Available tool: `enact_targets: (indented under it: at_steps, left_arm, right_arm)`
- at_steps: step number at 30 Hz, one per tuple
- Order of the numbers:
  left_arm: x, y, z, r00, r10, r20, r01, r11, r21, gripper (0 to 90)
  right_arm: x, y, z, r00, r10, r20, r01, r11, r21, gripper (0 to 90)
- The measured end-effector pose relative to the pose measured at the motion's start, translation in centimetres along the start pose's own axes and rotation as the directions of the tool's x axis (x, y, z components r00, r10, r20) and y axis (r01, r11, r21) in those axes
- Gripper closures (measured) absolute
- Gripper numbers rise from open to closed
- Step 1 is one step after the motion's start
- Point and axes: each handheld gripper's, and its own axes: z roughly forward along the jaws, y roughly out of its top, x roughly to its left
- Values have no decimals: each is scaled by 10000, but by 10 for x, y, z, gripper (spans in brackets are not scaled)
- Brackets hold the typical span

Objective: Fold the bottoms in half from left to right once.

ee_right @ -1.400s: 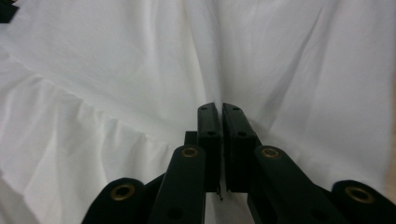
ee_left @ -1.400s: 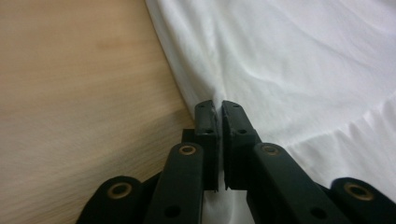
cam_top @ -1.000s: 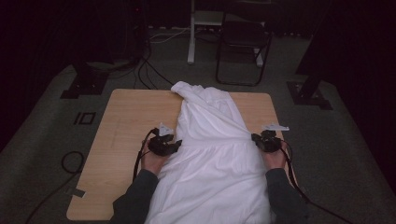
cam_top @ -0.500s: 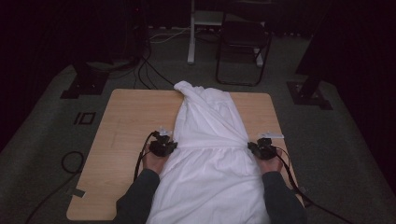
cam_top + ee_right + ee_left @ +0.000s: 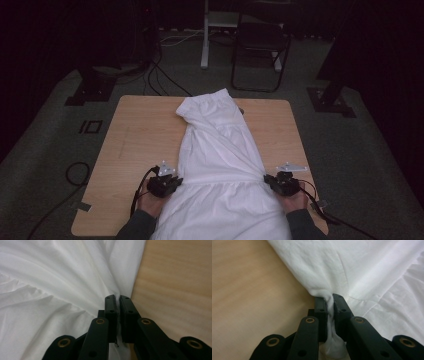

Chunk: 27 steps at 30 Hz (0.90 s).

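A white garment [image 5: 220,150] lies lengthwise on the wooden table [image 5: 135,135], and its near part hangs over the front edge. My left gripper [image 5: 175,181] pinches the garment's left edge. In the left gripper view a bunched fold [image 5: 329,315] is squeezed in the left gripper [image 5: 329,298], whose jaws have just been closing on the cloth and then eased slightly. My right gripper [image 5: 271,179] grips the opposite edge. The right gripper view has the right gripper [image 5: 117,298] clamped on a thin fold of the fabric [image 5: 62,290]. The cloth is pulled taut between both.
Bare wood lies left and right of the garment. Beyond the table stand a dark chair [image 5: 260,45] and a white post [image 5: 205,35]. Cables [image 5: 75,172] lie on the grey floor. Black stand feet [image 5: 95,87] flank the table.
Both hands have drawn back toward the table's near edge, dragging the garment's sides with them. The cloth between them has pulled into a tighter cross fold.
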Motion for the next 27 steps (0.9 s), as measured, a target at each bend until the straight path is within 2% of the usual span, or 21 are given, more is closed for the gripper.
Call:
enact_targets:
  at_steps: [1, 3, 5, 7, 9, 14, 17, 21, 23, 24, 25, 26, 27]
  left_arm:
    - [0, 0, -3, 10000, -38, 47, 39, 9999, -93, 790]
    - [5, 4, -9, 9997, -222, 106, 228, 9982, -560, 657]
    - [13, 12, -15, 9991, -422, -19, 418, 9943, -976, 562]
    - [21, 24, -17, 9984, -558, -78, 542, 9893, -1352, 521]
    - [28, 37, -15, 9982, -554, -225, 513, 9869, -1528, 508]
    - [44, 59, 4, 9949, -905, -439, 841, 9878, -1311, 491]
    - [47, 65, 16, 9941, -947, -529, 883, 9897, -1131, 484]
    - [46, 69, 30, 9941, -876, -637, 818, 9928, -880, 483]
    - [44, 68, 36, 9946, -808, -649, 760, 9945, -723, 481]
    - [43, 68, 38, 9947, -778, -664, 735, 9951, -660, 481]
    - [42, 67, 40, 9948, -762, -682, 723, 9957, -582, 482]
    - [42, 66, 42, 9948, -727, -713, 693, 9964, -496, 483]
    - [42, 64, 43, 9950, -659, -747, 629, 9971, -425, 484]
  right_arm:
    - [1, 0, -2, 10000, -12, -55, 13, 9999, 157, 818]
    - [2, 2, -5, 9993, -353, -123, 357, 9986, 387, 682]
    - [3, 9, -6, 9969, -784, 101, 783, 9969, 123, 526]
    - [4, 20, -7, 9961, -874, 132, 876, 9959, -217, 473]
    - [6, 35, -4, 9930, -1175, 89, 1178, 9916, -532, 442]
    - [16, 72, 24, 9862, -1637, -240, 1614, 9838, -782, 431]
    - [25, 89, 47, 9804, -1911, -482, 1879, 9801, -644, 432]
    - [37, 105, 75, 9714, -2317, -523, 2291, 9720, -524, 418]
    - [41, 113, 85, 9682, -2480, -315, 2466, 9682, -427, 433]
    - [41, 116, 89, 9677, -2517, -134, 2511, 9672, -372, 521]
    - [38, 120, 90, 9670, -2540, 194, 2544, 9668, -246, 709]
    - [33, 124, 90, 9692, -2387, 604, 2405, 9703, -249, 798]
    - [26, 128, 88, 9771, -1931, 895, 1971, 9796, -383, 873]
